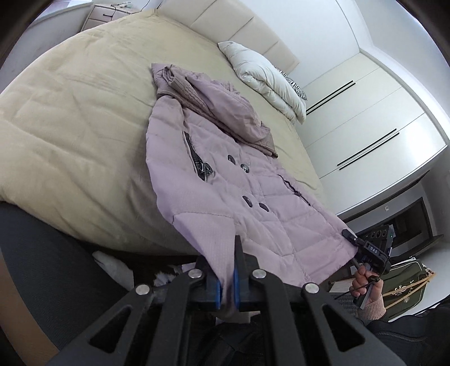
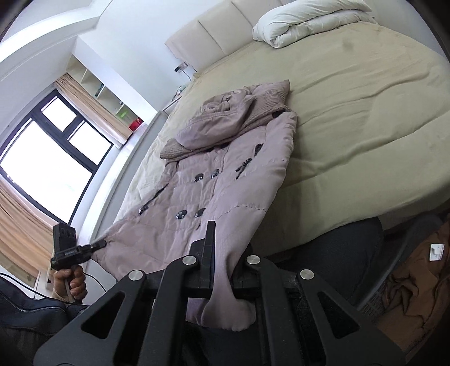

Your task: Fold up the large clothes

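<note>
Lilac quilted fabric is what we see first: the hem of the padded coat (image 1: 225, 180) is pinched in both grippers at the near edge of the bed (image 1: 70, 112). In the left wrist view our left gripper (image 1: 228, 270) has its jaws pressed together on one hem corner, the cloth bunched between the blue pads (image 1: 236, 284) and hanging a little below them. In the right wrist view our right gripper (image 2: 218, 253) is likewise clamped on the other hem corner, with a fold of coat drooping under the jaws. Each camera also catches the opposite gripper off to the side, gripped by a hand (image 2: 70, 281) with its tip touching the hem.

From the hem the coat runs away from us across the beige bedspread, front side up, its lower end lifted off the near edge of the bed and the rest lying on the cover. We see two pairs of dark buttons (image 2: 188, 214) down the front and a zipped pocket (image 1: 197, 160) on either side. Farther up, the hood (image 2: 216, 124) is folded down over the chest, with a ribbed knit collar showing beneath it.

Beyond the coat, near the far corner of the bed, a white duvet (image 2: 309, 22) lies rolled against the padded cream headboard (image 2: 213, 36). White wardrobe doors (image 1: 365, 121) stand beside the bed on one side, and a dark-framed window (image 2: 50, 152) with tan curtains on the other.
</note>
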Tool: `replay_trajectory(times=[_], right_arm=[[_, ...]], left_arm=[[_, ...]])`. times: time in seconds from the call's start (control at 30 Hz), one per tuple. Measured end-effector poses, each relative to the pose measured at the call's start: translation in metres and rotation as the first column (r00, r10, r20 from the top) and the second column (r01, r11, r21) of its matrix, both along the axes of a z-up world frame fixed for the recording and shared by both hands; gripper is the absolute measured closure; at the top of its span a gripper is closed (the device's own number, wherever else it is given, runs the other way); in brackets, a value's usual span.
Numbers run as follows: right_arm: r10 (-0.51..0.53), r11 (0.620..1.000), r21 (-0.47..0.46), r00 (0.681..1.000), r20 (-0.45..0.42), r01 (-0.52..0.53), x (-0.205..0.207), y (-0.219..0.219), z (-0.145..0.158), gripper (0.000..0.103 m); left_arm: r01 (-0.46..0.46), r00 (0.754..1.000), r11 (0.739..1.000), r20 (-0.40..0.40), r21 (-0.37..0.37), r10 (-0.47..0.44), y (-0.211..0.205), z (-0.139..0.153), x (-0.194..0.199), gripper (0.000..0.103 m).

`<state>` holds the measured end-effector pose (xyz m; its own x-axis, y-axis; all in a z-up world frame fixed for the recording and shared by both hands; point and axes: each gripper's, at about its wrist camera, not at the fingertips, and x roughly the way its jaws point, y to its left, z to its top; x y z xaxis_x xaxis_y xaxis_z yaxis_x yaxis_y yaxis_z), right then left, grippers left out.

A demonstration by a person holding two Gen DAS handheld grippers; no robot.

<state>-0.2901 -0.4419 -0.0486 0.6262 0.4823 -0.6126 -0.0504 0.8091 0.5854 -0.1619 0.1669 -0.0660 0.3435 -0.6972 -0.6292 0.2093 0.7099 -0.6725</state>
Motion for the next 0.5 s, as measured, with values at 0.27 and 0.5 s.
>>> replay_trajectory(times=[0.27, 0.5], right_arm=[[-0.075, 0.990, 0.126, 0.986, 0.149, 0.056, 0.027, -0.019, 0.033, 0.098], [-0.126, 0.992, 0.062, 0.940, 0.318, 0.112, 0.107, -0.018, 0.084, 0.098]], left_arm=[[-0.141, 0.985, 0.962, 0.062, -0.233, 0.159, 0.023, 0.025, 0.034, 0.097], [-0.184, 0.939, 0.939, 0.231, -0.290, 0.255, 0.026, 0.073, 0.104, 0.096]])
